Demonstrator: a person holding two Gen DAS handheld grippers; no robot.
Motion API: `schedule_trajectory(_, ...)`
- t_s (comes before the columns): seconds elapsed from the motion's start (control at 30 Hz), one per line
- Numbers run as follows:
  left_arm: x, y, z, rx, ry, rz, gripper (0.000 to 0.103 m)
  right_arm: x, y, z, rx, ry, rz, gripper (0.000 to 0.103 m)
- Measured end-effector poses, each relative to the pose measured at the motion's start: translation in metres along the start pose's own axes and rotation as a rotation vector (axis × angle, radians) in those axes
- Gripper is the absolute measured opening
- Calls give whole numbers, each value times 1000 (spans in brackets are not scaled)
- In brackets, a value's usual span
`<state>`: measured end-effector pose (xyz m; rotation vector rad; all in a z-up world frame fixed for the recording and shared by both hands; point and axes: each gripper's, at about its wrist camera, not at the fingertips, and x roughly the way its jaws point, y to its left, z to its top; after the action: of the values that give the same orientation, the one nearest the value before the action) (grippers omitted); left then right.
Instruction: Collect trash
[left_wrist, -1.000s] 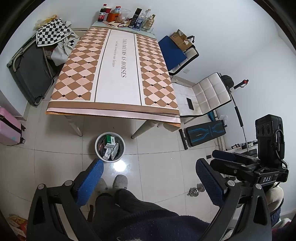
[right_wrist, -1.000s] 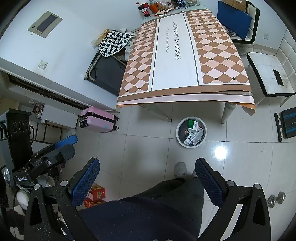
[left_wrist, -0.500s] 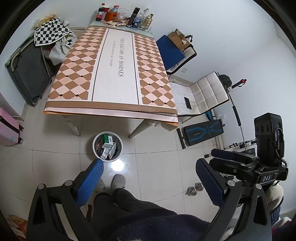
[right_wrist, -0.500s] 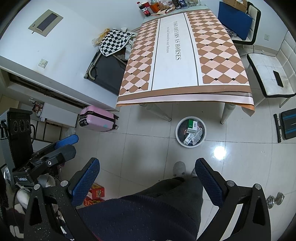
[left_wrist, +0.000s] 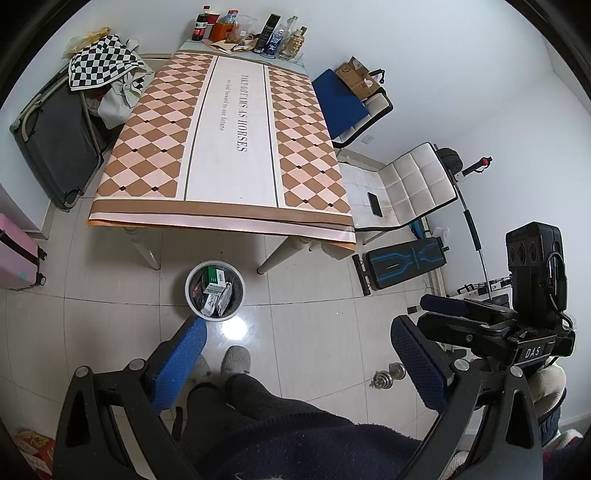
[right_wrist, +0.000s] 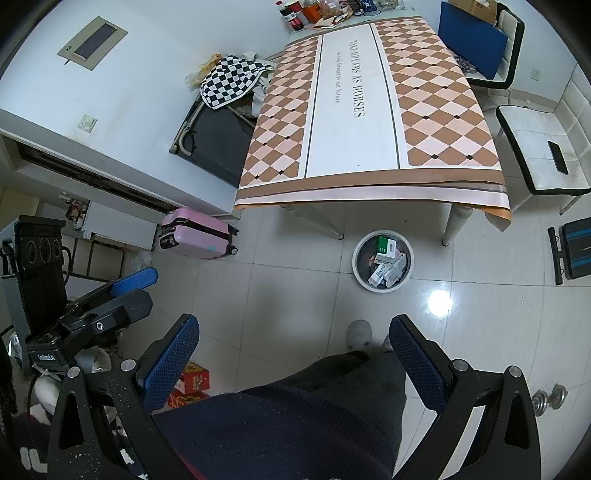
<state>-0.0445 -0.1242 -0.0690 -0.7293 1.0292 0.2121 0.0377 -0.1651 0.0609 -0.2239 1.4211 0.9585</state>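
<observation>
A round white trash bin (left_wrist: 215, 290) stands on the tiled floor by the table's near edge, holding several small boxes and wrappers; it also shows in the right wrist view (right_wrist: 383, 261). My left gripper (left_wrist: 295, 354) is open and empty, held high above the floor near the bin. My right gripper (right_wrist: 293, 350) is open and empty at a similar height. The right gripper also shows in the left wrist view (left_wrist: 461, 314), and the left gripper in the right wrist view (right_wrist: 122, 291).
A table with a diamond-patterned cloth (left_wrist: 229, 147) carries bottles and packets (left_wrist: 251, 35) at its far end. White chairs (left_wrist: 406, 188) stand to its right, a pink suitcase (right_wrist: 195, 238) and folded cot (left_wrist: 55, 140) to its left. My legs and slippers (left_wrist: 236, 363) are below.
Both grippers have drifted slightly, so the table and bin sit a little differently in view. Both stay open and empty.
</observation>
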Motion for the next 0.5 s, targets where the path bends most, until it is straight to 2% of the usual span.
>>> schedule_trajectory(0.5,0,1,0,2,1,1,102,-3,5,4,-22,16,4,103)
